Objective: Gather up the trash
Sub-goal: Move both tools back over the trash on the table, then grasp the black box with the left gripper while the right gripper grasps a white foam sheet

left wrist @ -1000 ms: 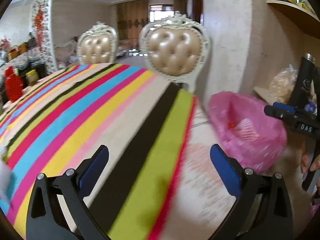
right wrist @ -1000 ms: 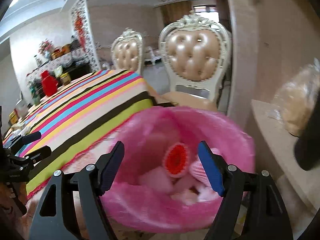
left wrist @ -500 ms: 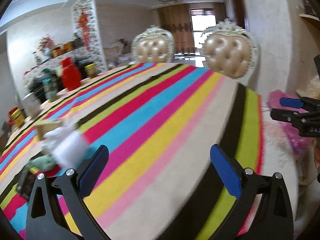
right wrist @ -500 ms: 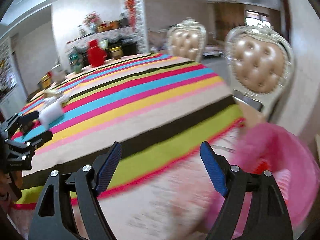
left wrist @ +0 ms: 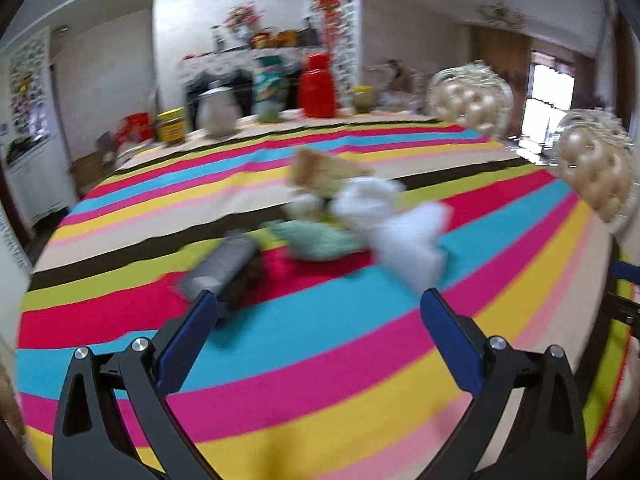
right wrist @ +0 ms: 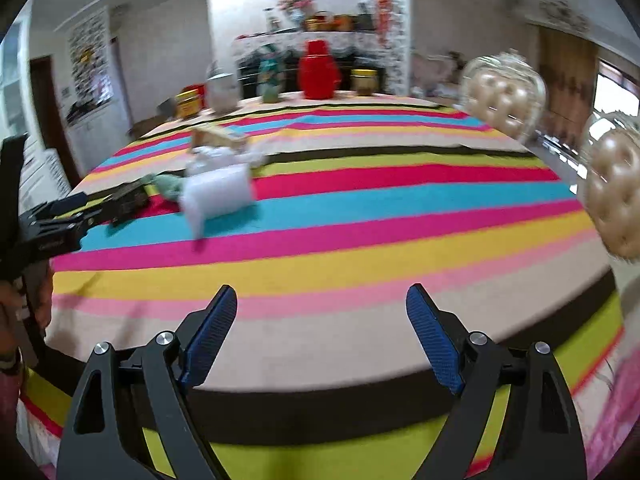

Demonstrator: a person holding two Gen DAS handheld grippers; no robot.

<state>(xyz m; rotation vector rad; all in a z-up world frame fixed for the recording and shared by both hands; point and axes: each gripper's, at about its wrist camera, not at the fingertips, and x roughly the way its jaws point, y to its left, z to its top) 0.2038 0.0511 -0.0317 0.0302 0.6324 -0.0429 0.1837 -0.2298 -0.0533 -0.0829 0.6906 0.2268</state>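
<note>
Both wrist views look slantwise down across the round, stripe-clothed counter (left wrist: 320,360) toward its far edge. The left view sits close to the blurred white crumpled trash (left wrist: 408,236); the right view, at the near edge, sees it (right wrist: 218,194) farther off.

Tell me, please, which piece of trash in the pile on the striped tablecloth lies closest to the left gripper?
The dark grey flattened packet: it lies right at the left gripper, by one fingertip, while the green wad, white crumpled bag and brown paper lie farther off.
</note>
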